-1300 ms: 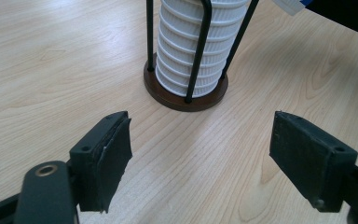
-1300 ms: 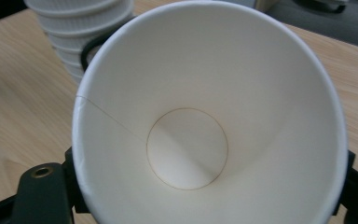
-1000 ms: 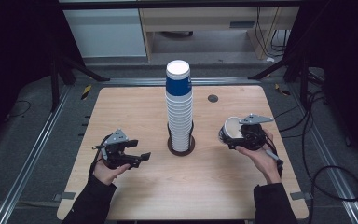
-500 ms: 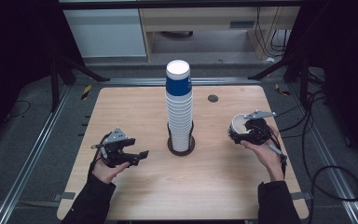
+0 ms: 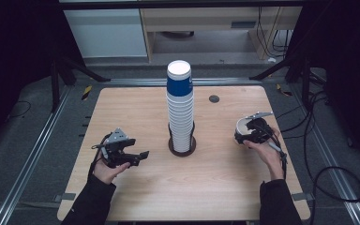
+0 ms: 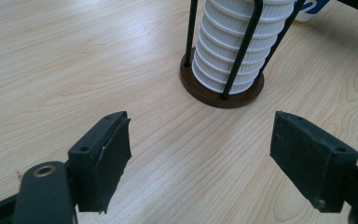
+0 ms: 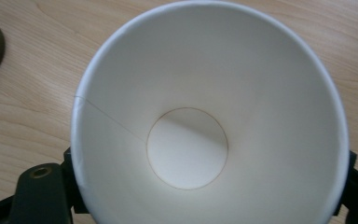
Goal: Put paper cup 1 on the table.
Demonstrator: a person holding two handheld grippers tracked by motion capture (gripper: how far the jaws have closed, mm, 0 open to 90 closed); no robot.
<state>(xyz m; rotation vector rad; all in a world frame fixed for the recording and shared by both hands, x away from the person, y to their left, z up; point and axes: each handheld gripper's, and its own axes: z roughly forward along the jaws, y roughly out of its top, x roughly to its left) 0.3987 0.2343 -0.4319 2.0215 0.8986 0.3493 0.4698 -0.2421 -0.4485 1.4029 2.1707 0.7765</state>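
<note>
Carried rightward since earlier, the right claw (image 5: 249,133) clamps a white paper cup (image 7: 205,121) just above the pale wooden table (image 5: 225,192), well apart from the tall white cup stack (image 5: 180,110). Left claw (image 6: 200,158) gapes empty near that stack's base. Setting-down seems next: lower, then release.

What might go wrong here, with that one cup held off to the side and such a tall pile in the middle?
The right gripper is shut on a thin paper cup; a harder squeeze could dent its wall. The cup stack rises well above the short rods of its holder, so a bump might tip the top cups. The open left gripper sits close to that holder.
</note>
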